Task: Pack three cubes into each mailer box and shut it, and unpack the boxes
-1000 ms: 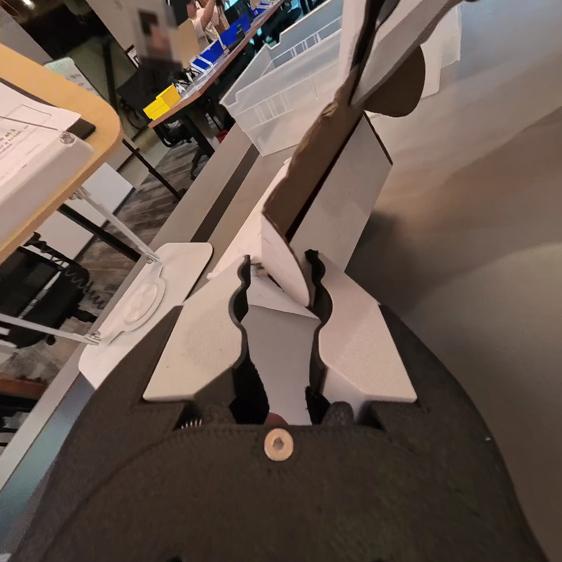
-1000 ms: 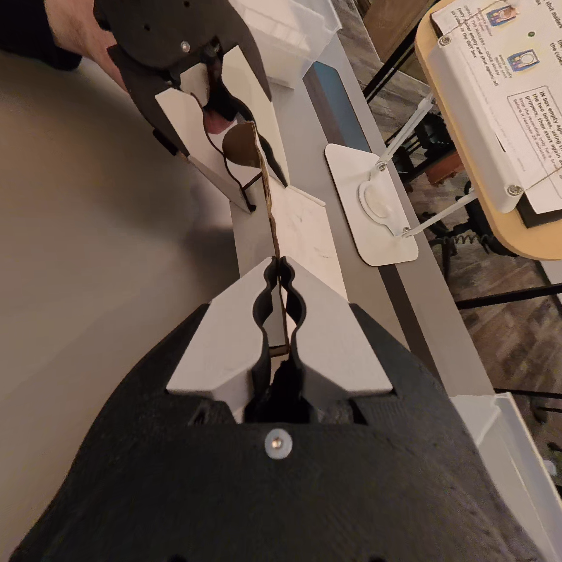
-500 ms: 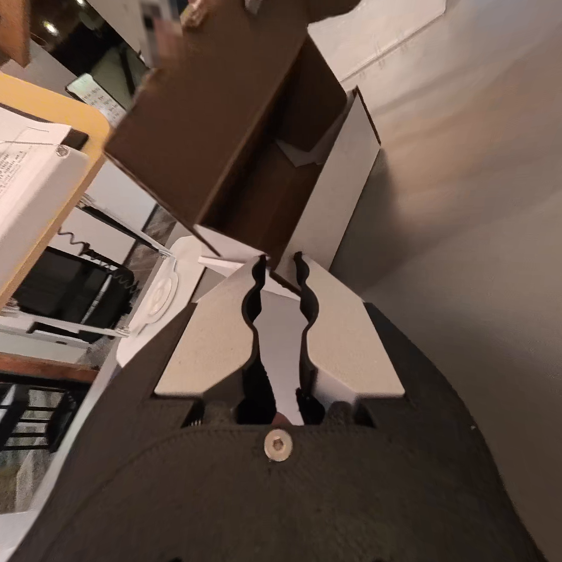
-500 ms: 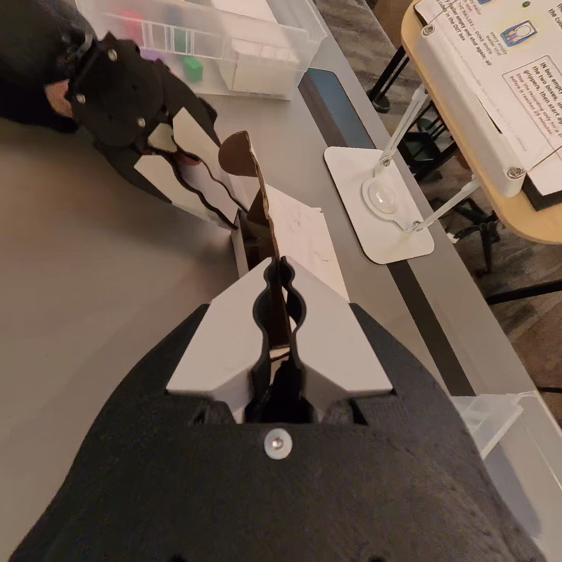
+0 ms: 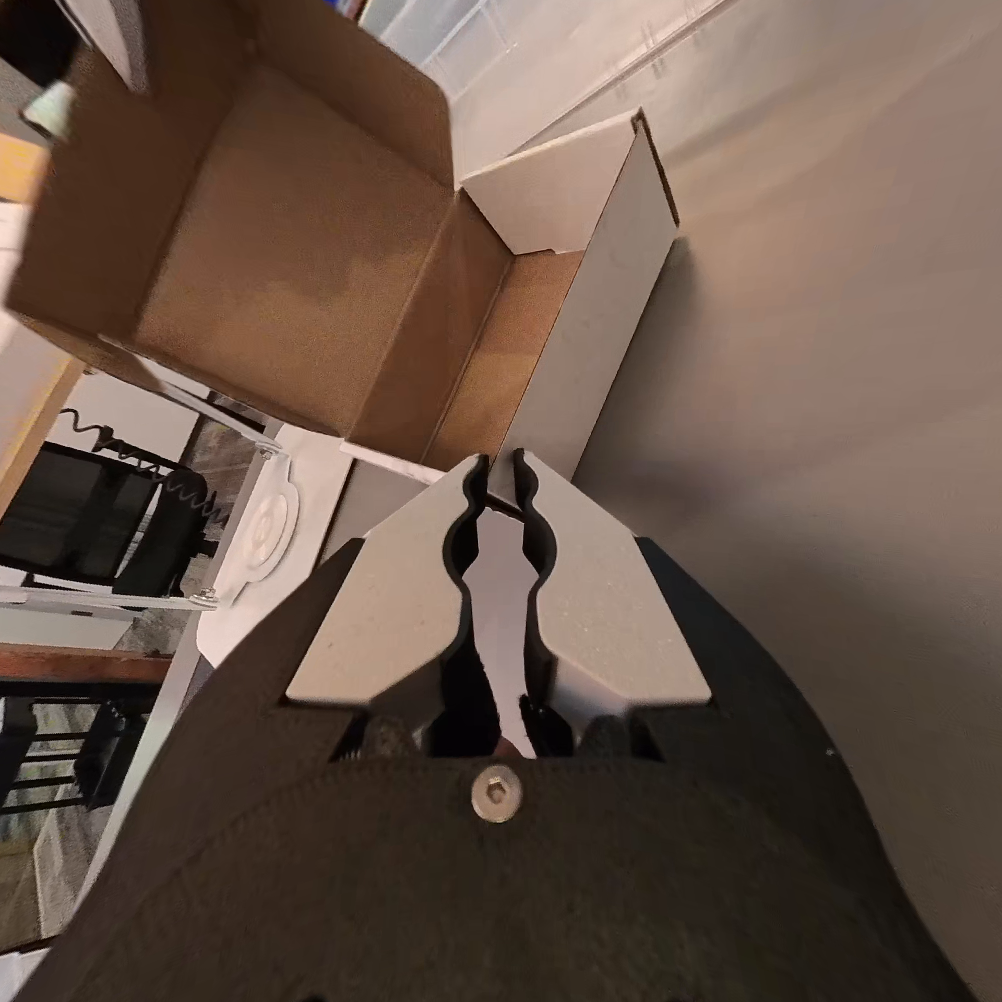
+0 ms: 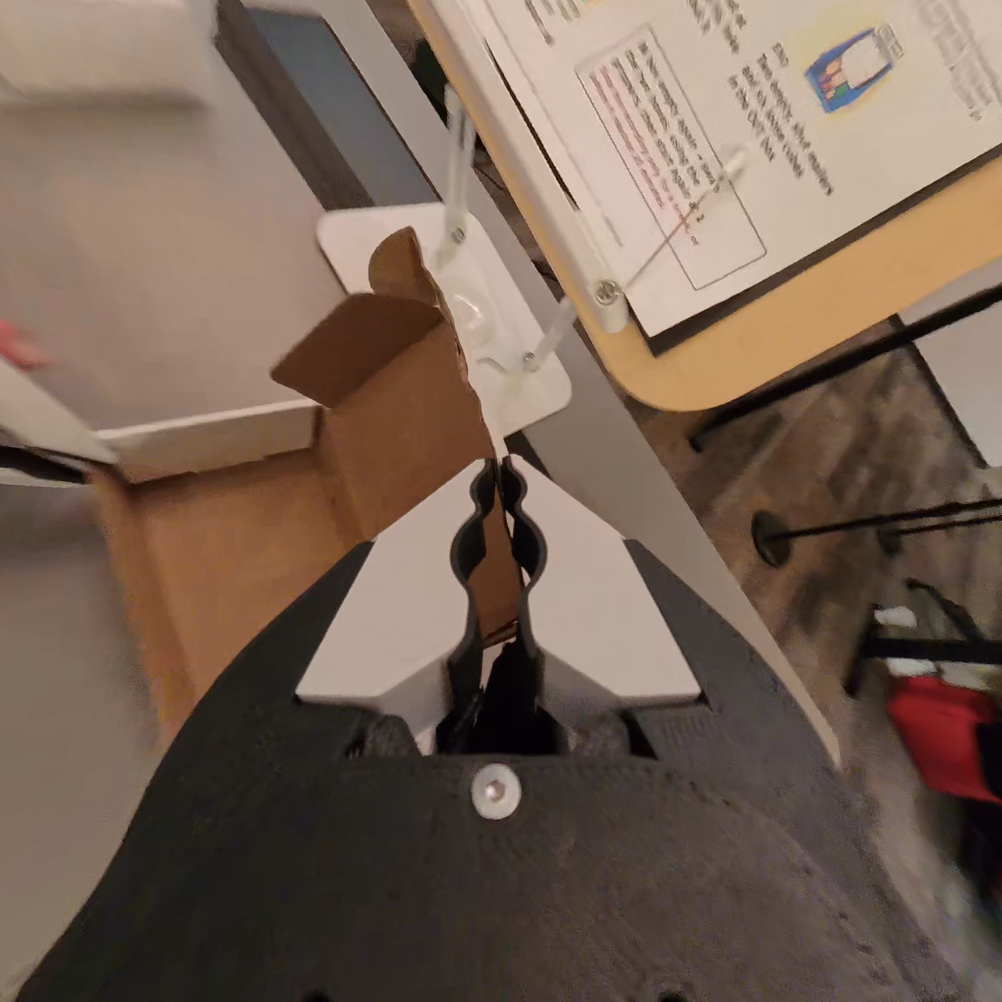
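A mailer box, white outside [image 5: 596,336] and brown inside, lies open on the grey table [image 5: 813,434]. Its lid [image 5: 260,227] stands raised over the far left side. No cube shows in the part of the inside that I see. My left gripper [image 5: 499,461] is shut on the box's near end wall. My right gripper [image 6: 499,466] is shut on the brown edge of the lid [image 6: 401,412] and holds it up. The box floor [image 6: 227,542] shows below it. The left gripper [image 6: 43,428] is blurred at the box's far end.
A white stand base [image 5: 260,531] sits at the table's edge, also in the right wrist view [image 6: 520,379]. It carries a tan board with printed sheets [image 6: 759,135]. A clear plastic bin [image 5: 515,38] stands beyond the box. The table edge [image 6: 623,461] runs close by.
The lid has swung from nearly upright to wide open, pulled by my right gripper toward the table edge. My left gripper's jaws have narrowed onto the box's end wall.
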`<action>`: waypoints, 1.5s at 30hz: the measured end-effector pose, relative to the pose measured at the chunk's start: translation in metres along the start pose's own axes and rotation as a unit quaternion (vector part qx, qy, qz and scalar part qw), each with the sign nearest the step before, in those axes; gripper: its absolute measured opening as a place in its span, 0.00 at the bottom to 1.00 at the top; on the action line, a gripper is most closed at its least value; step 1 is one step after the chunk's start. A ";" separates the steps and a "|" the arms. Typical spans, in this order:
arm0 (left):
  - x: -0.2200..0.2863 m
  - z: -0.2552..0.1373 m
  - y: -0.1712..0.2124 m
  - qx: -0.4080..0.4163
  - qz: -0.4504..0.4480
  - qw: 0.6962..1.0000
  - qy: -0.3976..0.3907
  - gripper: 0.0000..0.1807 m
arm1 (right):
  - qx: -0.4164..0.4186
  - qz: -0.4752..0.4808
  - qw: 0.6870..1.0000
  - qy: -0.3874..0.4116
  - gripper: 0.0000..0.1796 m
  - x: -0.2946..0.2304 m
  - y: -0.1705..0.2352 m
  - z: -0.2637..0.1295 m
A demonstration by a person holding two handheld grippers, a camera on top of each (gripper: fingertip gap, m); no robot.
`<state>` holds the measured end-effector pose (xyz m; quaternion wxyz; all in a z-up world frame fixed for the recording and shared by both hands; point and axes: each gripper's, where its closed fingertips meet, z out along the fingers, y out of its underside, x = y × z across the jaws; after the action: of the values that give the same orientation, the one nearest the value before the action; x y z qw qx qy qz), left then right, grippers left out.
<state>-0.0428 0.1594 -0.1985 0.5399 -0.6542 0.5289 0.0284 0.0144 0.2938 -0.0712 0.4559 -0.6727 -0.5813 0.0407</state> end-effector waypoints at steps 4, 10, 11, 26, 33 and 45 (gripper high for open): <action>0.003 -0.001 -0.004 0.006 0.005 1.000 -0.002 0.04 | -0.086 -0.048 0.994 0.040 0.00 0.007 0.044 0.051; 0.017 -0.011 -0.011 0.014 0.008 1.000 0.015 0.04 | -0.083 -0.022 0.996 0.002 0.01 -0.006 0.065 0.076; 0.023 -0.013 -0.015 0.021 0.008 0.999 0.024 0.04 | -0.092 -0.030 0.995 -0.008 0.00 -0.012 0.068 0.079; 0.074 -0.033 -0.025 0.022 0.023 0.999 0.031 0.12 | -0.087 -0.036 0.995 -0.033 0.05 -0.073 0.070 0.078; 0.075 -0.030 -0.023 -0.011 -0.011 0.999 0.052 0.08 | -0.127 -0.045 0.988 -0.071 0.33 -0.073 0.062 0.035; 0.072 -0.026 -0.021 -0.046 -0.047 0.995 0.073 0.04 | -0.038 0.005 0.997 -0.064 0.34 -0.086 0.026 -0.074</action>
<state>-0.0100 0.0896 -0.2169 0.4704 -0.7029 0.5331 -0.0208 0.0490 0.1835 -0.0864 0.3913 -0.6887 -0.6071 0.0640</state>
